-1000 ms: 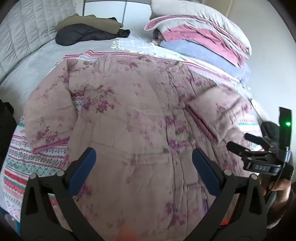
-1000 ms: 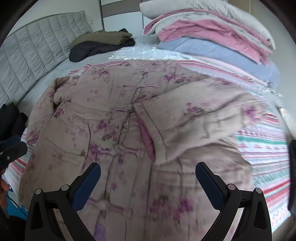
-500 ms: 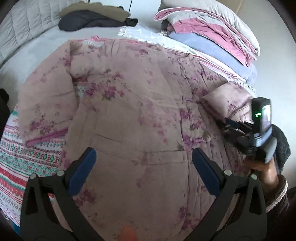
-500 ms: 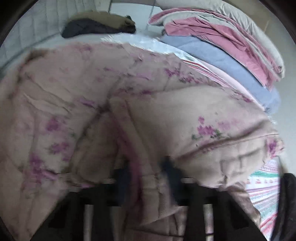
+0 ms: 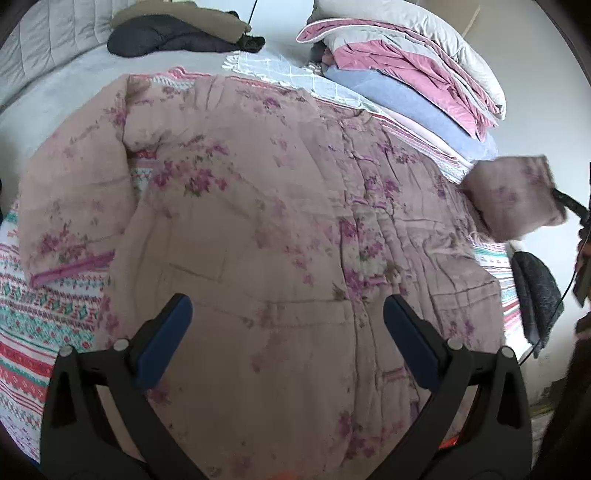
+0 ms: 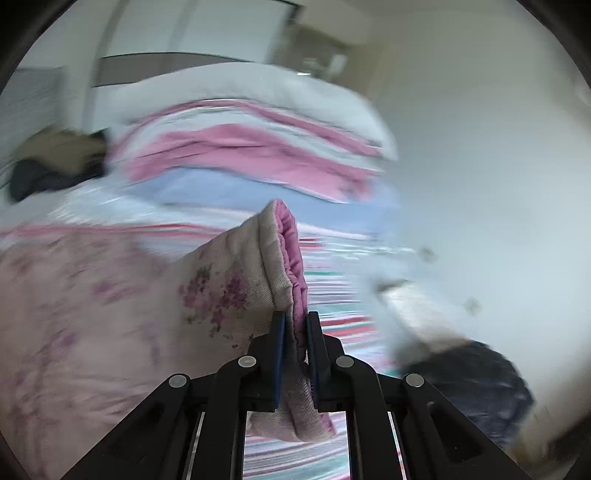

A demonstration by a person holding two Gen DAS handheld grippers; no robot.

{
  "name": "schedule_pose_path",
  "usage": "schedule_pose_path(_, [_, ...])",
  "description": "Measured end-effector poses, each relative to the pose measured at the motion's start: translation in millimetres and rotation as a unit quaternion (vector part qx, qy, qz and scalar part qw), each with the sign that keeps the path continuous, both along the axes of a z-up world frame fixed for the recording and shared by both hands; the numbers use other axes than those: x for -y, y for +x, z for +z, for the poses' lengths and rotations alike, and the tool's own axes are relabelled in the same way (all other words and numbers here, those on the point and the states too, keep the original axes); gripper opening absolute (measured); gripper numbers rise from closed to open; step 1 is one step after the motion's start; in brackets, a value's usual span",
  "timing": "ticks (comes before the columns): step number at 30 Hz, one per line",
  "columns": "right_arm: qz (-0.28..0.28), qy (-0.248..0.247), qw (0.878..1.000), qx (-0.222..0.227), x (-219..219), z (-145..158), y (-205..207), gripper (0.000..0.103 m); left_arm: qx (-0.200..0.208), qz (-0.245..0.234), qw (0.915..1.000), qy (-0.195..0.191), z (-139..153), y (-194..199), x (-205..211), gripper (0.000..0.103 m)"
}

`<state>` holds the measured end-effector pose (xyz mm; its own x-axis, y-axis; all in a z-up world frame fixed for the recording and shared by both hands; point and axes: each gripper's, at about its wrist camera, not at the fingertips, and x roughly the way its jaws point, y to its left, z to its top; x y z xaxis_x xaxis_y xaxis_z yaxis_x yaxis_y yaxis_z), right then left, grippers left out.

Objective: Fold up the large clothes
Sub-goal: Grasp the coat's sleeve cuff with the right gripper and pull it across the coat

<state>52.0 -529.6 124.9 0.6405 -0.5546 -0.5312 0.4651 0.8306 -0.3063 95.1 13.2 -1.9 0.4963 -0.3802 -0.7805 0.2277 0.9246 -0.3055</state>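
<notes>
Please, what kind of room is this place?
Most likely a bedroom in a home: a grey quilted headboard behind a bed, folded pink, grey and blue quilts stacked on it, and a pink floral padded coat spread on the patterned striped bedspread.

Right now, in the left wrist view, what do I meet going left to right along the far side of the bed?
Grey quilted headboard → dark and olive jackets → white grid-patterned cloth → stack of folded pink, grey and blue bedding.
</notes>
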Motion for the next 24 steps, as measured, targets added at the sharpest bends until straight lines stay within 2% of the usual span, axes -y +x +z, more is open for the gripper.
schedule_pose_path(3, [-0.074,-0.038,0.997,0.000,53.0,11.6,-5.0,0.010,0.016,0.002,0.9999,0.006,0.9,2.3,3.3,0.103])
schedule_pose_path(6, [-0.148,-0.078,0.986,-0.008,106.7,16.9,-12.5,0.009,0.030,-0.002,0.9993,0.022,-0.3,3.3,8.9,0.103])
schedule_pose_path(7, [-0.167,-0.085,0.982,-0.015,122.7,14.8,-14.0,0.005,0.034,-0.004,0.9990,0.030,-1.3,4.1,11.3,0.103])
schedule_pose_path(8, [-0.185,-0.095,0.978,-0.025,135.6,12.0,-14.0,0.005,0.035,-0.003,0.9988,0.034,-1.8,4.5,12.8,0.103])
schedule_pose_path(12, [-0.256,-0.115,0.957,-0.078,191.7,-23.6,-20.5,0.005,0.043,0.001,0.9973,0.060,-1.2,7.4,14.5,0.103])
schedule_pose_path(14, [-0.269,-0.106,0.955,-0.071,206.4,-41.2,-33.2,0.007,0.048,0.004,0.9964,0.070,1.6,6.9,11.1,0.103])
schedule_pose_path(15, [-0.274,-0.101,0.954,-0.066,209.3,-47.9,-38.9,0.011,0.049,0.006,0.9960,0.074,4.1,7.0,6.8,0.103])
schedule_pose_path(16, [-0.277,-0.100,0.954,-0.063,207.8,-52.5,-40.8,0.018,0.049,0.006,0.9958,0.077,5.7,6.7,3.0,0.103])
schedule_pose_path(17, [-0.268,-0.090,0.958,-0.056,206.0,-53.2,-47.2,0.023,0.048,0.004,0.9956,0.081,8.2,6.4,-2.3,0.103])
schedule_pose_path(19, [-0.222,-0.039,0.974,-0.035,195.1,-50.4,-51.3,0.062,0.048,-0.001,0.9943,0.095,12.6,3.3,-16.5,0.103])
schedule_pose_path(20, [-0.191,-0.012,0.981,-0.019,184.8,-45.9,-61.6,0.068,0.047,-0.005,0.9938,0.101,13.4,0.6,-23.2,0.103])
schedule_pose_path(22, [-0.123,0.040,0.992,-0.003,162.4,-46.1,-73.9,0.071,0.039,-0.012,0.9936,0.105,14.5,-4.3,-38.2,0.103])
schedule_pose_path(24, [-0.017,0.120,0.993,-0.005,123.8,-55.3,-91.5,0.074,0.024,-0.017,0.9955,0.090,12.0,-9.8,-60.3,0.103])
